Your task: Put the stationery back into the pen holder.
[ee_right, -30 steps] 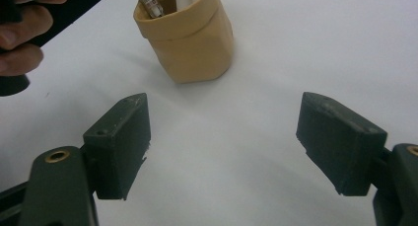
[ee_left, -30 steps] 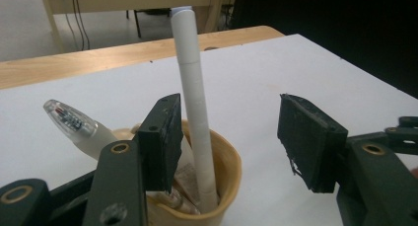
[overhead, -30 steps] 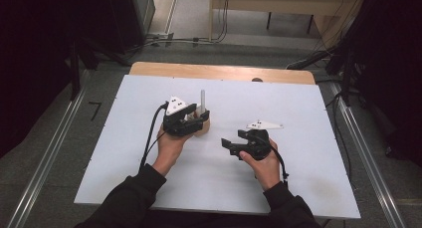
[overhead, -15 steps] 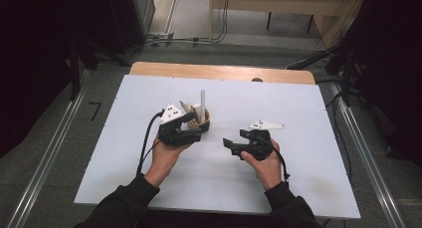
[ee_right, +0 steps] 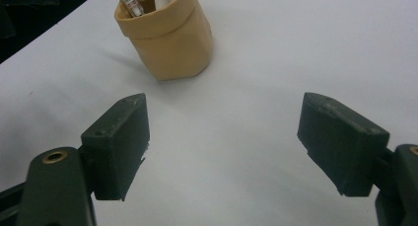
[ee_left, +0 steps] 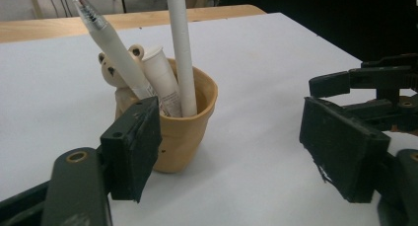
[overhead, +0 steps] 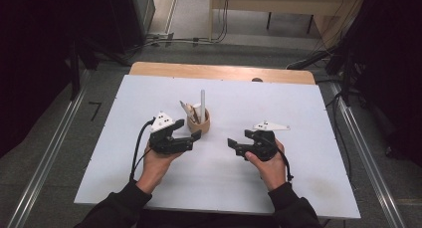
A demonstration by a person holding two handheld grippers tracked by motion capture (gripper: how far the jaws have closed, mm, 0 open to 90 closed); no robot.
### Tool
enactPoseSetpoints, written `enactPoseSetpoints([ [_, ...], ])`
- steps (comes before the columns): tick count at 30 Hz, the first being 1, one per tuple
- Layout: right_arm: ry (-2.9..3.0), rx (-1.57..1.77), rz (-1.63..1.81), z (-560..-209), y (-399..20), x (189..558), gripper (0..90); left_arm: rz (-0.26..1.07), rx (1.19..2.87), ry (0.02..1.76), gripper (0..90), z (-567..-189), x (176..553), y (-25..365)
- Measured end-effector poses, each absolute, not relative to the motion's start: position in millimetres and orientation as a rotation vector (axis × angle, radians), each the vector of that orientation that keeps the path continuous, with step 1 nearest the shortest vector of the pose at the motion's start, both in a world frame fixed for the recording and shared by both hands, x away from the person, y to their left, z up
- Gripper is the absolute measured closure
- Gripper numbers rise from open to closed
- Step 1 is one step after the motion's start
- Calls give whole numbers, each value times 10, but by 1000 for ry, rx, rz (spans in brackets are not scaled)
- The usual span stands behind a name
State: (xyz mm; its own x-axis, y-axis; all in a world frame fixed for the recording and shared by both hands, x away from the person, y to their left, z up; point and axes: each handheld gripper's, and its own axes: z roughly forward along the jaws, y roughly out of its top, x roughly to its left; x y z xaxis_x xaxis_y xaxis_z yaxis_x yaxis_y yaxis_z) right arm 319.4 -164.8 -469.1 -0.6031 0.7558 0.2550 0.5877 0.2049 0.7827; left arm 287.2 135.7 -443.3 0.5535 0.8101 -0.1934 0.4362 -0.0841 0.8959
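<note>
Here the white table [overhead: 298, 188] carries a small tan cup [overhead: 198, 123] standing upright near its middle, somewhat closer to the far edge than to the near one, with a tall white pen [overhead: 202, 104] rising out of it. The left gripper [overhead: 191, 138] sits just on the near side of the cup, its jaws having just been opening; they stand wide apart with nothing between them, and in the left gripper view one pad [ee_left: 132, 148] overlaps the cup's near wall [ee_left: 182, 132], though whether it touches or merely stands in front of it is not clear. The right gripper [overhead: 233, 144] rests well apart from the cup toward the table's right edge, its jaws also spread and empty, both pads [ee_right: 118, 144] poised over bare table with the cup [ee_right: 167, 38] beyond them. The high view makes the cup's contents hard to separate: a thin stick and a pale shape lean beside the tall pen. The left gripper view sorts them out, showing a clear-capped pen [ee_left: 111, 48] tilted left, a short white tube [ee_left: 162, 83], the upright pen [ee_left: 181, 48] cut off at the top edge, and a small bear-shaped figure [ee_left: 116, 70] partly hidden behind the pens. The right gripper view crops the cup at its rim, leaving just the pens' lower ends.
</note>
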Motion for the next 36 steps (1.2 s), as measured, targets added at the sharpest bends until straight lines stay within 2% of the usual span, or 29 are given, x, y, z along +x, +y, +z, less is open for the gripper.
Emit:
enactPoseSetpoints([
  [5,2276,1298,1345,-4692,-1696,3189,171,432,1717,1069,171,-4450,2836,1407],
  [36,2228,1332,1294,-4682,-1986,3086,142,478,1682,1222,151,-4664,2785,1876],
])
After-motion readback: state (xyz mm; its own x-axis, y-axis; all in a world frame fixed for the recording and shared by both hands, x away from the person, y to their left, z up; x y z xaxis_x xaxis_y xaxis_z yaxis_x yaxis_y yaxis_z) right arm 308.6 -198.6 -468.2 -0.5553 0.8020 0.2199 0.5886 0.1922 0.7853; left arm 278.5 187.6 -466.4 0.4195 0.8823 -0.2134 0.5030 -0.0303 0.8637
